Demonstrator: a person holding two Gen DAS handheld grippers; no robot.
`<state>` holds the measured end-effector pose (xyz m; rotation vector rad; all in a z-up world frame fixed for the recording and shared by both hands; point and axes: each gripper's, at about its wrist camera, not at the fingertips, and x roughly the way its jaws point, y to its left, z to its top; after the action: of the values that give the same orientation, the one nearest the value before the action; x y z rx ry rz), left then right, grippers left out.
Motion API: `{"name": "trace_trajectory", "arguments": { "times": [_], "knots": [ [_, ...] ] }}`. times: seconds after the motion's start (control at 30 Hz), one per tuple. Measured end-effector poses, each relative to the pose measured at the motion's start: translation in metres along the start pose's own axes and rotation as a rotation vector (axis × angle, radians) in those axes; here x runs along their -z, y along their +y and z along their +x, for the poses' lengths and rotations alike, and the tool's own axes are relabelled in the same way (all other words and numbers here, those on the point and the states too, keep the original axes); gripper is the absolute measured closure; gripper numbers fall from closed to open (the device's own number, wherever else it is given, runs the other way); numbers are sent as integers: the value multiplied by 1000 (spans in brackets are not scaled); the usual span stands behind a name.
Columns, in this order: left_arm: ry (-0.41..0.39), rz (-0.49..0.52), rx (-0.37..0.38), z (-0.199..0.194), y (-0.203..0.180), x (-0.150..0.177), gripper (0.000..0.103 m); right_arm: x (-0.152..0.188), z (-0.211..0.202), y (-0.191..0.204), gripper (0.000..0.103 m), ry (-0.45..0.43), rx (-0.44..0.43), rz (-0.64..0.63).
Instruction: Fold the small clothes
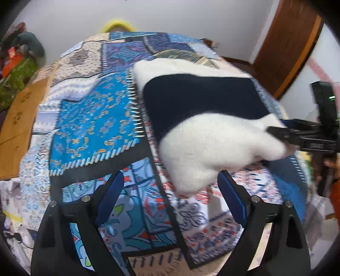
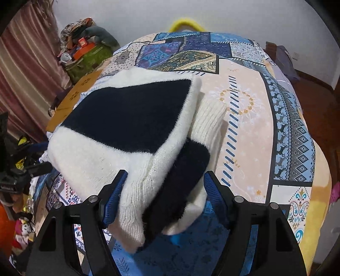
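White-and-navy sweater [image 2: 127, 118] lies on a patchwork quilt [image 1: 89, 118], partly folded; a navy panel faces up with fuzzy white knit around it.

Right tool [image 2: 165, 186]: blue pads on either side of a bunched corner of the sweater, white rib knit and a navy fold between them. Left pad touches the white knit; the right pad sits just beside the navy fold, contact unclear. Jaws partly open, so I cannot tell if it really grips. That corner is lifted off the quilt and hangs toward the camera.

Left tool [image 1: 170, 189]: jaws wide apart, nothing between the pads, only quilt below. It hovers near the sweater's front white corner, whose tip reaches down between the fingertips [image 1: 225, 182] without touching them.

In the left wrist view the right tool [image 1: 282, 135] comes in from the right edge, black fingers at the white corner of the sweater.

Background: white wall [image 1: 191, 19], brown door [image 1: 286, 48], cluttered pile of bags and boxes [image 2: 85, 44] at the left, curtain [image 2: 27, 70], yellow curved thing [image 2: 184, 23] behind the quilt's far edge. View is a bit motion-blurred.
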<state>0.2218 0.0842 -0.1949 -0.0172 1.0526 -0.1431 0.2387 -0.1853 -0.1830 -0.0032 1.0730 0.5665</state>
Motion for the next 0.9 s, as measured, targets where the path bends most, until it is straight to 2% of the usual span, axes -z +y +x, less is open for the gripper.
{"name": "trace_trajectory", "arguments": {
  "times": [0.17,0.27,0.3,0.4,0.5,0.77,0.83,0.9],
  "knots": [
    [20,-76,-35,6,18,6,13,1,-1,1,34,2,10,-10],
    [0,-34,-179,2,26,16,14,3,-2,3,32,-7,26,-27],
    [10,-46,-203,3,35,20,18,3,-1,3,31,-8,31,-32],
    [52,-100,-171,6,61,26,19,2,-3,0,31,-12,26,-25],
    [15,-107,-162,-6,70,23,19,1,-12,2,29,-30,38,-42],
    [-127,-77,-46,-34,46,-34,17,-20,-45,9,23,-120,79,-84],
    [-133,-67,-8,-31,38,-48,11,-27,-48,6,13,-140,78,-63],
    [-120,-67,25,-20,31,-60,10,-32,-45,1,8,-151,71,-32]
  ]
}}
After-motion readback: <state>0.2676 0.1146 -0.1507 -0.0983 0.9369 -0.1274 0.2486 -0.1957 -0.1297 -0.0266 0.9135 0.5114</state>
